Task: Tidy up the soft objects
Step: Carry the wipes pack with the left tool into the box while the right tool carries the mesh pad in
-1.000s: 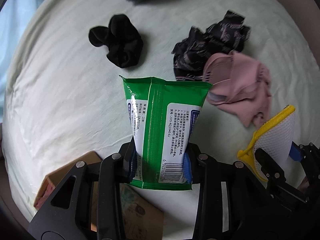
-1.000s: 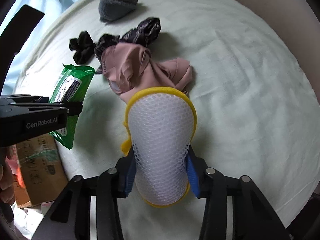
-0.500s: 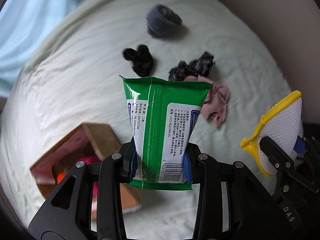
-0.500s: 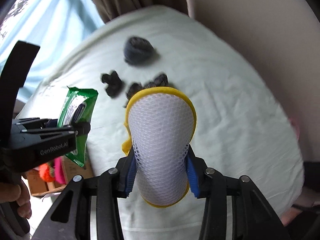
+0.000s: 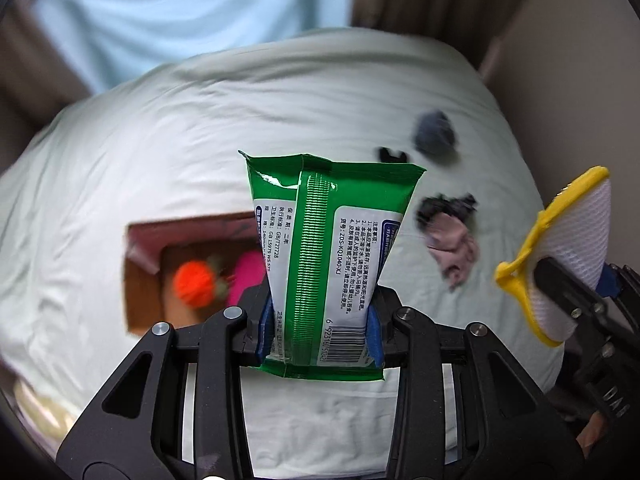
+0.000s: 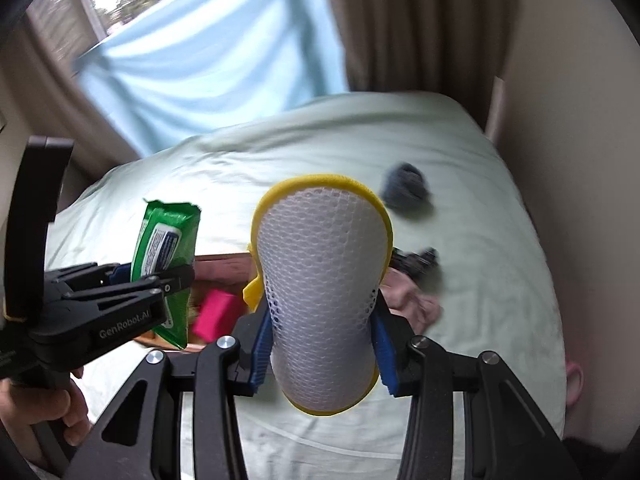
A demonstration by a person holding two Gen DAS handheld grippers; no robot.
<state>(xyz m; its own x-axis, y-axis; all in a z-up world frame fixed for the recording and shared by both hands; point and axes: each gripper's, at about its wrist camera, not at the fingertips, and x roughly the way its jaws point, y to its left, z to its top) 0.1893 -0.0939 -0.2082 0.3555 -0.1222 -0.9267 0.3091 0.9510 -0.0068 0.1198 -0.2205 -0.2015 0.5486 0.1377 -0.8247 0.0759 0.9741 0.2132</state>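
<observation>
Pale green bed sheet (image 5: 160,152), wrinkled; light blue curtain (image 6: 208,76) and brown drapes (image 6: 412,24) behind. One open cardboard box (image 5: 140,280) at left, blurry orange ball (image 5: 194,286) and pink block (image 6: 214,314) inside. Left gripper (image 5: 320,328) clenched on one glossy green wipes pack (image 5: 328,248), held upright above the bed. Four loose soft items on sheet: black (image 5: 392,155), grey (image 5: 434,134), dark patterned (image 5: 448,206), pink cloth (image 5: 456,250). Right gripper (image 6: 324,344) clamped on one white mesh sponge (image 6: 320,280), yellow-rimmed, oval.
</observation>
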